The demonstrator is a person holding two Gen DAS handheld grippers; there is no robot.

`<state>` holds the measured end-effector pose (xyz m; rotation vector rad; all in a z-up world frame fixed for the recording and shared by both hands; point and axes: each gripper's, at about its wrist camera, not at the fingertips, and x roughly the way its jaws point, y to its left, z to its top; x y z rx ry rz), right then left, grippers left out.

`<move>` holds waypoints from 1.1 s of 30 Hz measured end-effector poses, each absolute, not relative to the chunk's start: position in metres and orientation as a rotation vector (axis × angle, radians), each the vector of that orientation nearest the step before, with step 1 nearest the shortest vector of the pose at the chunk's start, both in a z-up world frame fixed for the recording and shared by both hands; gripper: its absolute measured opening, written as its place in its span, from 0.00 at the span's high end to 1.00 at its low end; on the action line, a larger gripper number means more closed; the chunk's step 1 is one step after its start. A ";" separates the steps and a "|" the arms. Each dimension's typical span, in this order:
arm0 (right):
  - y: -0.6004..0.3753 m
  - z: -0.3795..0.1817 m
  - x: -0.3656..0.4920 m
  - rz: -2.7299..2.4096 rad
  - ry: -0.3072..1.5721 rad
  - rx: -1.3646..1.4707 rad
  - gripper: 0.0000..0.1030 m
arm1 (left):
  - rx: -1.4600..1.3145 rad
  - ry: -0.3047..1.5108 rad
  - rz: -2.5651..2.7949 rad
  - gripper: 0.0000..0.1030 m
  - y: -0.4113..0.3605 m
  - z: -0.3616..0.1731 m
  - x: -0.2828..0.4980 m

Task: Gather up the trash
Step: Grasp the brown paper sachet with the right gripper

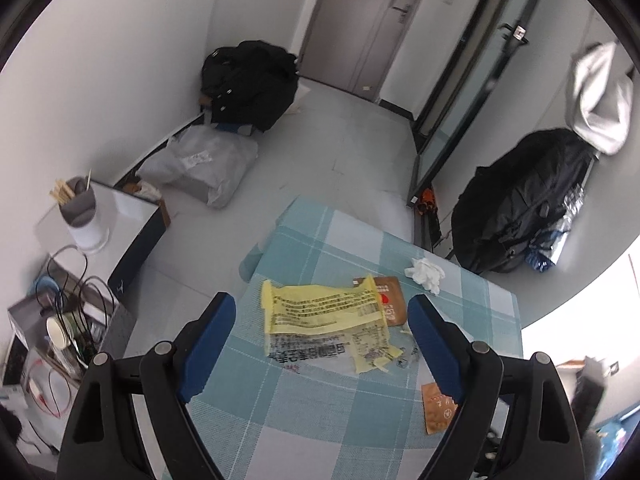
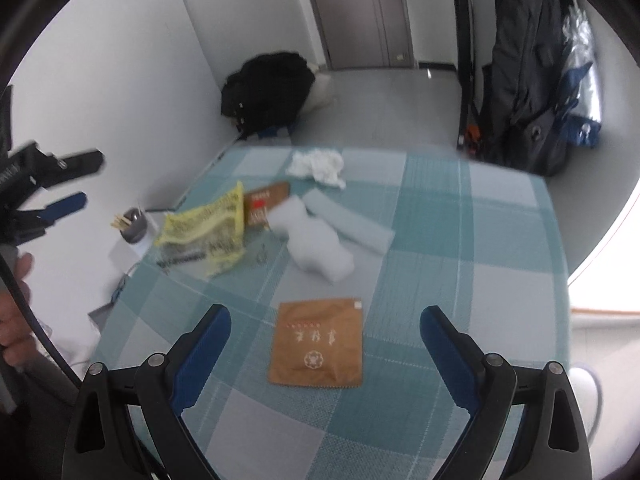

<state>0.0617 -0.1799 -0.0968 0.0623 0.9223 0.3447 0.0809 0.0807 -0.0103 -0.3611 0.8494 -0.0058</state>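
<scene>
both hand-held grippers hang open over the checked teal bench (image 2: pixel 460 240), nothing gripped yet, so the collecting looks barely begun; the left hand-held gripper (image 1: pixel 322 348) frames the crinkled yellow printed wrapper (image 1: pixel 324 310), thin film lying on a brown packet (image 1: pixel 394 304); the right hand-held gripper (image 2: pixel 325 354) sits above the flat brown paper sachet (image 2: pixel 318 344) (smooth, square, hard to pinch); next move likely calls for lowering and catching an edge; crumpled white tissue (image 2: pixel 318 164) and soft white foam pieces (image 2: pixel 320 236) wait farther off.
</scene>
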 end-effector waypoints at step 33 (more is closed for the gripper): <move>-0.147 -0.124 0.053 0.310 0.980 -0.179 0.60 | -0.430 0.939 0.059 0.17 0.094 -0.032 0.089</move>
